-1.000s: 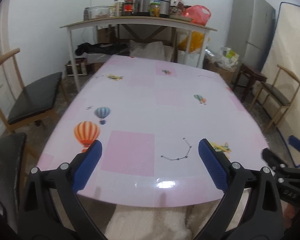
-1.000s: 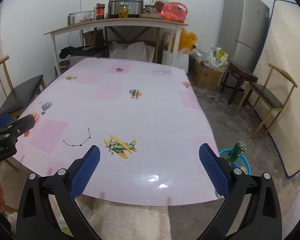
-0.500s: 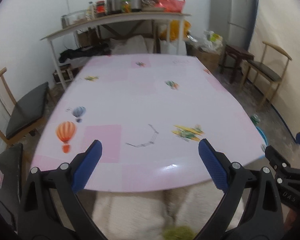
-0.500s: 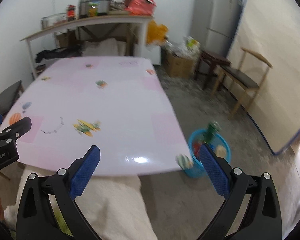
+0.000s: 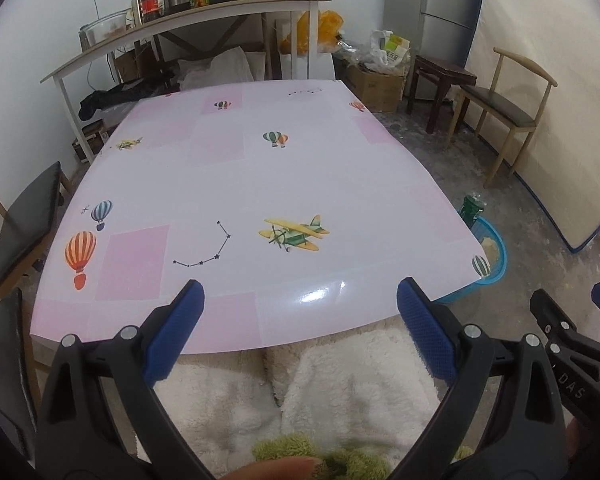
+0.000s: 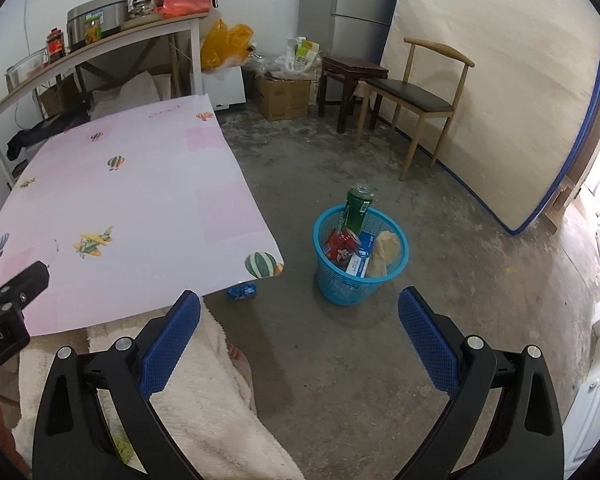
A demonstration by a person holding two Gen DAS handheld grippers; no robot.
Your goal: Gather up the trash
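A blue mesh trash basket (image 6: 342, 288) stands on the concrete floor right of the table; it holds a green bottle (image 6: 356, 209), a red can (image 6: 342, 245), a blue-white box (image 6: 360, 261) and a tan wad (image 6: 386, 249). A blue crumpled wrapper (image 6: 242, 291) lies on the floor under the table corner. The basket's rim (image 5: 496, 248) also shows in the left wrist view. My right gripper (image 6: 299, 332) is open and empty above the floor, short of the basket. My left gripper (image 5: 300, 318) is open and empty at the near edge of the pink table (image 5: 240, 184).
A wooden chair (image 6: 416, 96), a dark stool (image 6: 350, 72), a cardboard box (image 6: 282, 96) and a leaning mattress (image 6: 500, 80) line the right wall. A cluttered shelf table (image 5: 188, 20) stands behind. A black chair (image 5: 24, 224) is at the left. White fleece-covered legs (image 5: 340, 392) lie below.
Both grippers have swung to the right. The right wrist view now takes in the basket and floor fully; the left view has pulled back from the table edge. Both jaws stay open.
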